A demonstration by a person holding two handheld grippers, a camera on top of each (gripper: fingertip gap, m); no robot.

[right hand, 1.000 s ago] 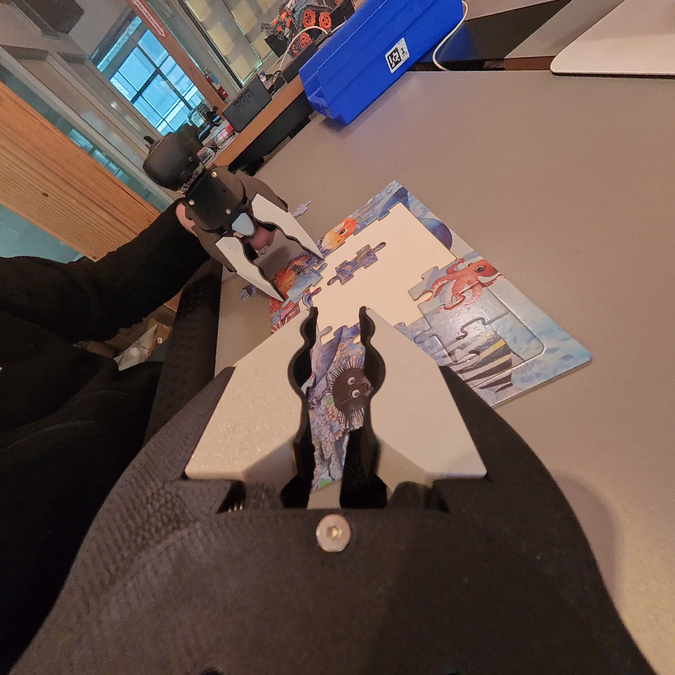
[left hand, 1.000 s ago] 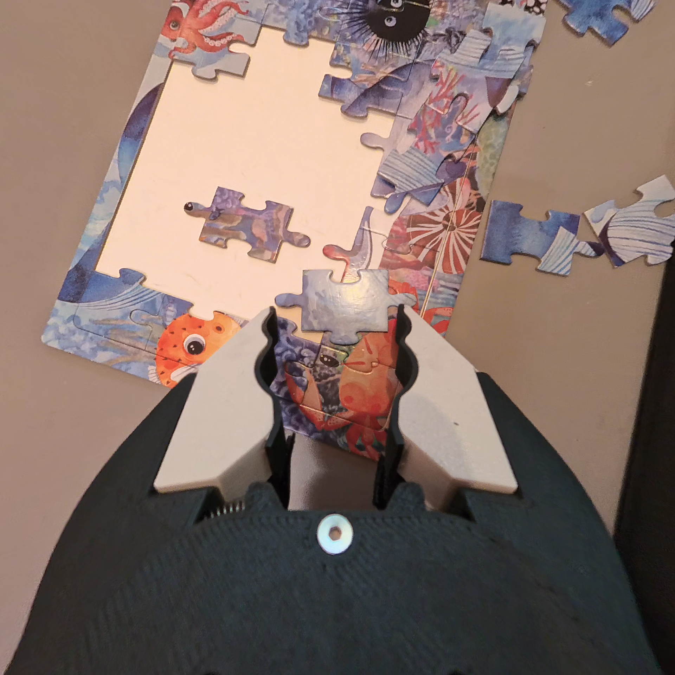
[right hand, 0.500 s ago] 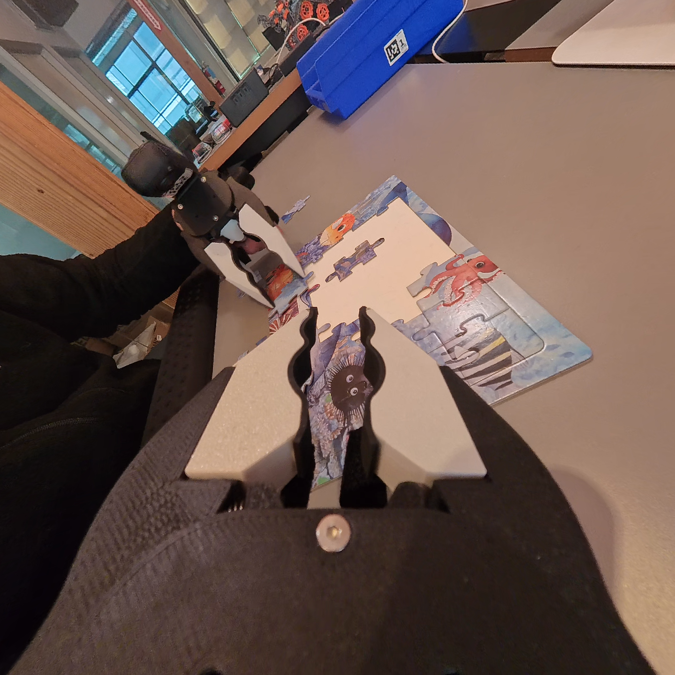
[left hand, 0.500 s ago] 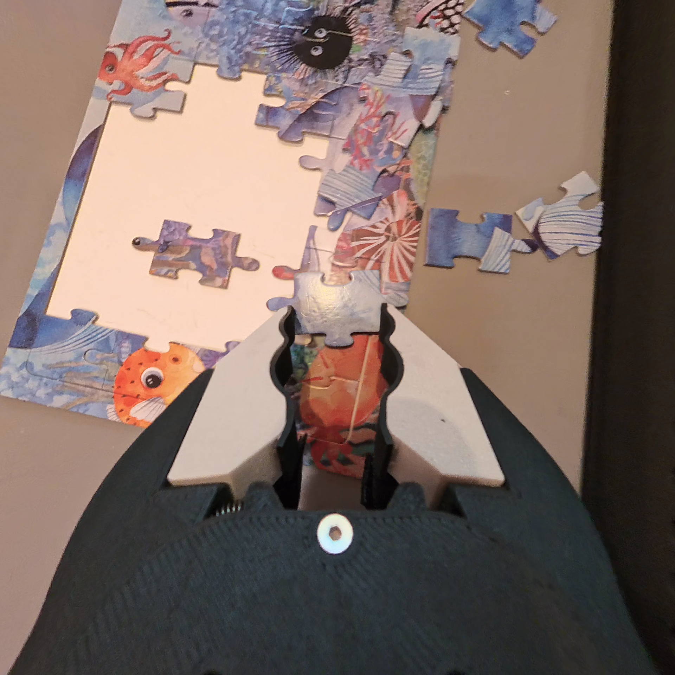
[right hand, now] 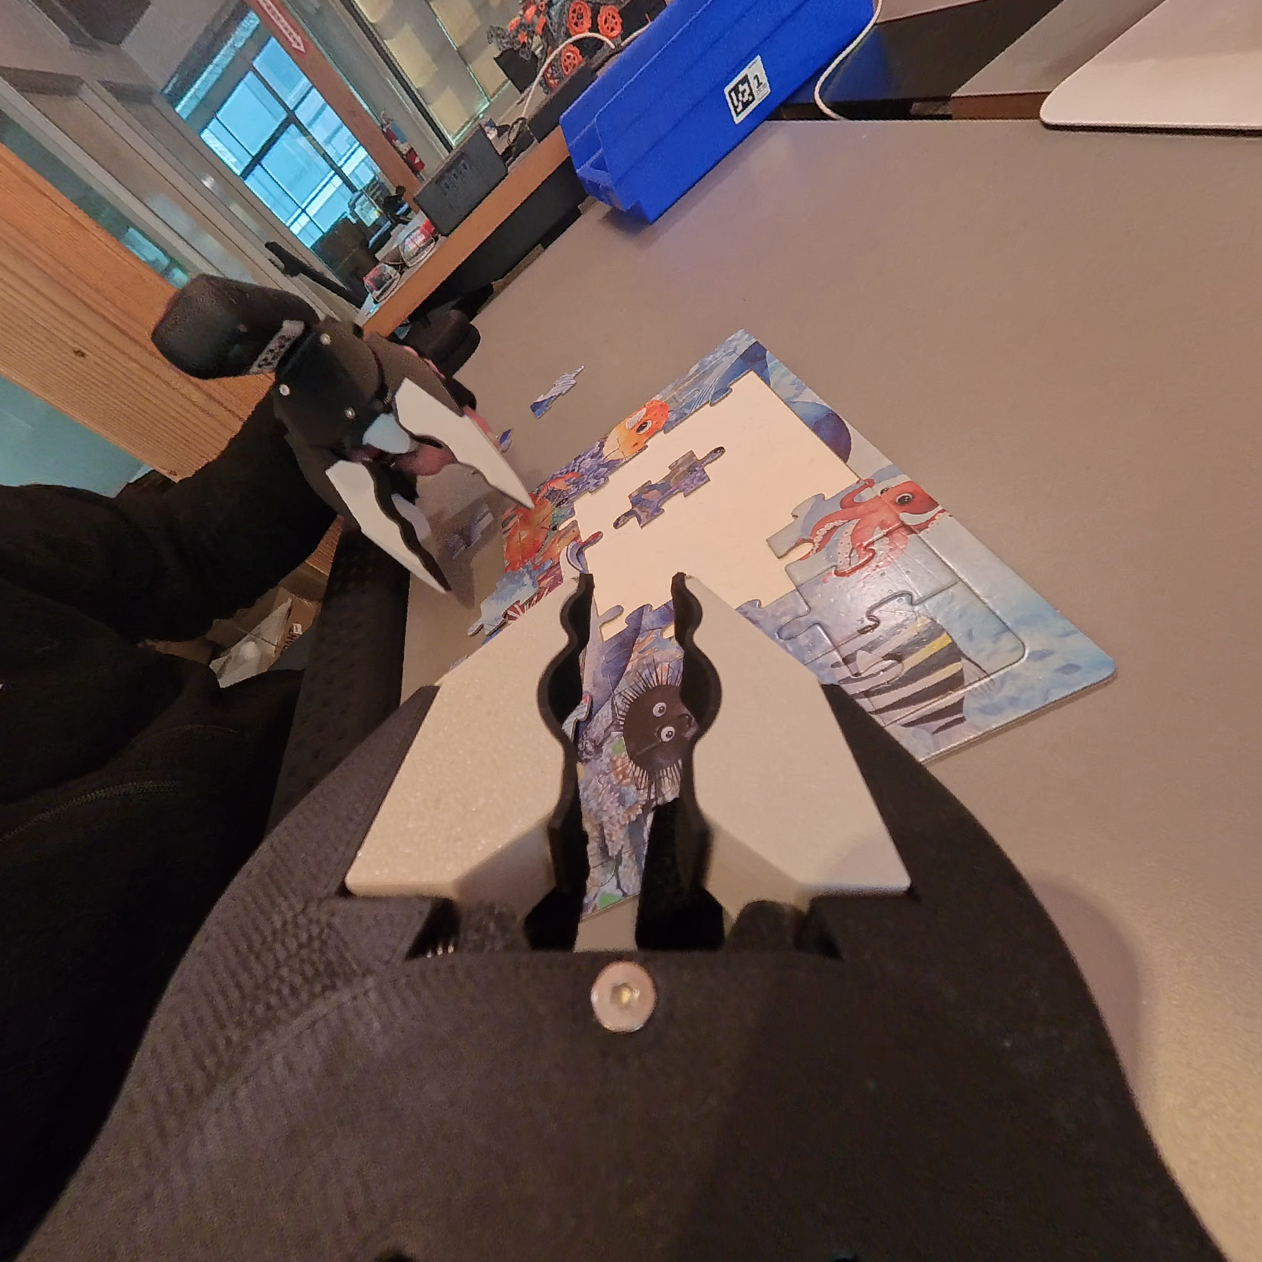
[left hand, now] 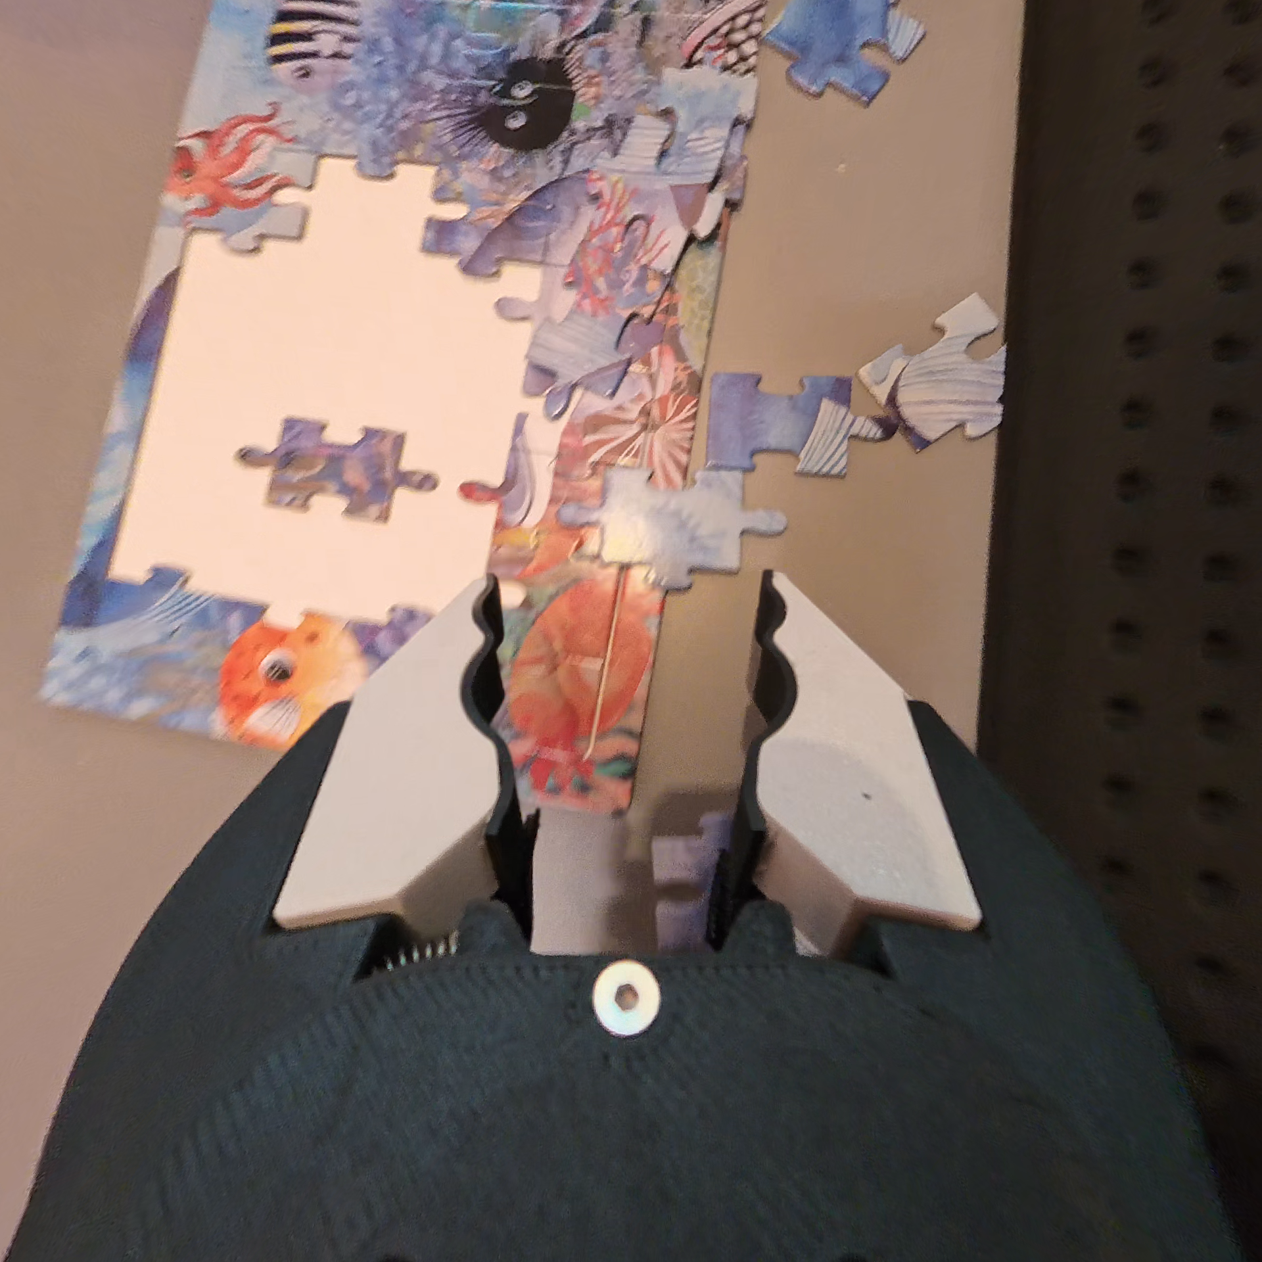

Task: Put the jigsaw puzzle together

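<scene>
The sea-themed jigsaw board (left hand: 328, 355) lies flat on the grey table, with its border and right side filled and a bare white middle (right hand: 737, 492). One purple piece (left hand: 334, 468) lies loose in that bare middle. My left gripper (left hand: 629, 584) is open and empty. A pale blue piece (left hand: 672, 529) lies just beyond its fingertips, across the board's right edge. My right gripper (right hand: 632, 580) hovers over the board's sea-urchin corner, its jaws a narrow gap apart with nothing between them. The left gripper (right hand: 486, 545) also shows in the right wrist view.
Loose pieces lie right of the board: a blue one (left hand: 778, 423), a white striped one (left hand: 942, 396) and another blue one (left hand: 840, 48). One more piece (left hand: 690, 860) lies under my left gripper. A dark perforated surface (left hand: 1127, 478) borders the table. A blue bin (right hand: 696, 102) stands far off. Spacing between my two grippers at the tips: around 20 cm.
My left gripper carried the pale blue piece to the right, then opened and let it go at the board's right edge. My right gripper has barely moved.
</scene>
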